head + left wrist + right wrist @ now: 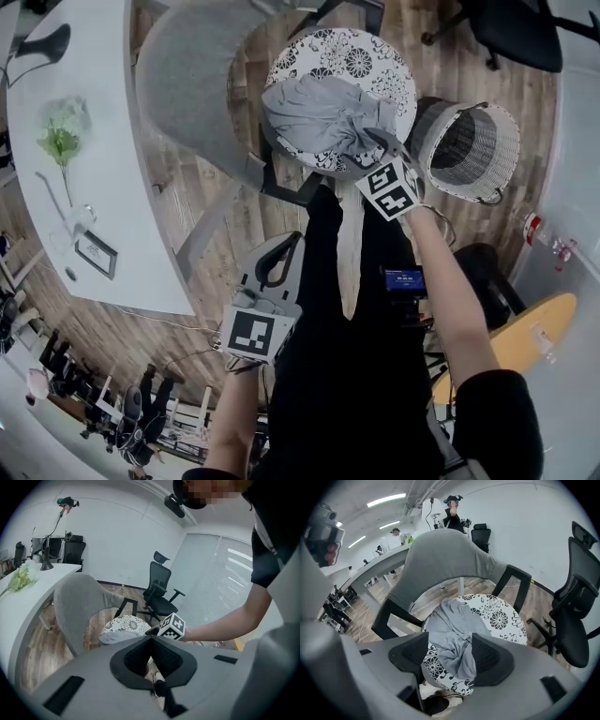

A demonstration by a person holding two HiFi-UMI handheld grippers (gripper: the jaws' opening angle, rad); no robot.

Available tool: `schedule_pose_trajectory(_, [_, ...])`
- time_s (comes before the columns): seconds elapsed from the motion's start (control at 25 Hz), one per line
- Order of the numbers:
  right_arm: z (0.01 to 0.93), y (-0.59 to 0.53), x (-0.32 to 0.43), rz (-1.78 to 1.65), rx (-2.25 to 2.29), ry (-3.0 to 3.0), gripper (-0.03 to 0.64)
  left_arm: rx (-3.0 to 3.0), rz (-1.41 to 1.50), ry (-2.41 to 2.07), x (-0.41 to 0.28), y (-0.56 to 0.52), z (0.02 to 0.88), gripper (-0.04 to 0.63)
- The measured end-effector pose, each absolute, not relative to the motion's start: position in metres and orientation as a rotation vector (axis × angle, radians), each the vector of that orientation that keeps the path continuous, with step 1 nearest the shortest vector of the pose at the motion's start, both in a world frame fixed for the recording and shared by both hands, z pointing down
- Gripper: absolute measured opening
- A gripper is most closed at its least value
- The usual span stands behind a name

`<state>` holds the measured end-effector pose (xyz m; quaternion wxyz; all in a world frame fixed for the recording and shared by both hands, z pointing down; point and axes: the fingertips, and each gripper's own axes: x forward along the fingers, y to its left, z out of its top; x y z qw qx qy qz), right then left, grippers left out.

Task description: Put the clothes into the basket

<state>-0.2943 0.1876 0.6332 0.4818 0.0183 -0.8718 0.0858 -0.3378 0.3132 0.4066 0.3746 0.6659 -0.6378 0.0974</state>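
Shows a crumpled grey garment (319, 117) heaped on a round flower-patterned seat (375, 56), soft folds bunched at the near edge. Poises the right gripper (450, 641) over that bunch, jaws spread wide, likely for a pinch. Holds the left gripper (150, 638) back, jaws pressed together, empty. Places the woven basket (497, 141) just beside the seat.

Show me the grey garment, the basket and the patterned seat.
grey garment (319, 117): head view, middle of the crumpled cloth.
basket (502, 145): head view, its woven wall.
patterned seat (361, 56): head view, bare part beyond the garment.
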Motion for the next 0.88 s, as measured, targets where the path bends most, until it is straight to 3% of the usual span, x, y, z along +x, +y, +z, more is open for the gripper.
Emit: schedule_pose_trajectory(0.88, [0.759,0.183,-0.297,0.083,0.061,-1.843,0.307,1.632,0.26,-1.553,-0.342,0.321,0.448,0.011])
